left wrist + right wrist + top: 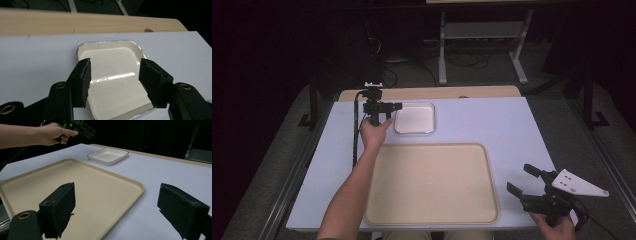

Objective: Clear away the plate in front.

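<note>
The white bench (492, 125) carries a large beige tray (432, 185) at 6 o'clock and a small white square dish (414, 118) beyond it at 11 o'clock. The left gripper (387, 107) hovers at the dish's 9 o'clock edge, its 2 jaws part-open over the dish, pressing nothing. The right gripper (524, 180) rests at the tray's 3 o'clock, jaws wide, empty.
</note>
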Demonstrator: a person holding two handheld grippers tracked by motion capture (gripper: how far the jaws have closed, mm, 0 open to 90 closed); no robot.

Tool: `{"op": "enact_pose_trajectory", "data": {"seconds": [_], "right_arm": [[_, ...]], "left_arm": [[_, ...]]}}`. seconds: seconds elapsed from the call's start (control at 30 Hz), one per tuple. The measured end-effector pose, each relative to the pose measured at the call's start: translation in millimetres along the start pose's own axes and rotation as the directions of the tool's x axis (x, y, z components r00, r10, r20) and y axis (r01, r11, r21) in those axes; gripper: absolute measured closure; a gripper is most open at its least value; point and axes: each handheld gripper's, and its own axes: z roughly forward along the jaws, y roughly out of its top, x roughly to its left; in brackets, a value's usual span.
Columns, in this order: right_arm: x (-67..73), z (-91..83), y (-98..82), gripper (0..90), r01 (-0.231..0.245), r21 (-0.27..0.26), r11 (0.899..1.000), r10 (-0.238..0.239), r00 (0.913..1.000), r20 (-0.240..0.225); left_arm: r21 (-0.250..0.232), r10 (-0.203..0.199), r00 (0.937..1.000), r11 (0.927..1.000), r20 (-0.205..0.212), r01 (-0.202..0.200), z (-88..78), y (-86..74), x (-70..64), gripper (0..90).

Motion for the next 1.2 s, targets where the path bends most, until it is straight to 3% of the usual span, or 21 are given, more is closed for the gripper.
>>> {"op": "enact_pose_trajectory", "data": {"seconds": [0.1,0.27,0.4,0.5,0.57,0.6,0.7,0.9,1.03,1.13,1.2], "right_arm": [[-0.6,-0.4,0.2,13.9,-0.003,-0.001,1.0,0.003,1.0,-0.002],[0.1,-0.5,-0.4,14.1,0.001,0.004,1.0,-0.001,1.0,-0.003],[0.7,0.1,0.1,14.3,0.003,0.003,1.0,-0.003,1.0,-0.008],[1.9,0.1,-0.3,14.7,0.013,0.009,1.0,-0.013,0.9999,-0.007],[1.8,-0.3,-0.6,14.9,0.012,0.012,1.0,-0.012,0.9999,-0.01],[1.7,-0.5,-0.7,15.1,0.009,0.012,1.0,-0.009,0.9999,-0.011],[1.2,-0.4,-0.6,15.1,0.006,0.011,1.0,-0.006,0.9999,-0.014],[2.2,1.3,-1.5,15.1,0.015,0.024,1.0,-0.015,0.9997,-0.019],[2.0,1.3,-1.0,15.1,0.011,0.019,1.0,-0.011,0.9997,-0.02],[2.8,2.0,-1.4,15.1,0.016,0.027,1.0,-0.016,0.9997,-0.021],[2.9,2.1,-1.4,15.1,0.016,0.026,1.0,-0.015,0.9997,-0.021]], "left_arm": [[0.045,-0.021,0.9996,0.9987,-0.016,0.022,8.3,-2.9,7.7,45.7],[0.108,0.043,0.9958,0.9936,-0.08,-0.034,20.8,-8.7,6.7,48.4],[0.148,0.061,0.9945,0.9878,-0.085,-0.048,30.0,-12.9,7.3,53.0],[0.178,0.086,0.9873,0.9822,-0.134,-0.061,34.1,-15.1,8.9,56.8],[0.184,0.083,0.9869,0.9813,-0.139,-0.057,35.0,-15.5,10.1,58.4],[0.187,0.055,0.9902,0.9818,-0.128,-0.03,35.9,-15.5,13.7,59.0],[0.188,0.027,0.9922,0.9822,-0.122,-0.003,36.0,-15.6,16.8,61.1],[0.209,-0.011,0.9915,0.9771,-0.129,0.038,38.5,-16.7,20.1,68.3],[0.229,-0.006,0.9924,0.9728,-0.123,0.034,40.6,-17.7,20.1,69.4],[0.259,0.014,0.9882,0.9654,-0.153,0.026,43.7,-19.8,18.3,72.1],[0.264,0.001,0.9896,0.9638,-0.144,0.037,44.6,-20.3,18.1,75.7]]}}
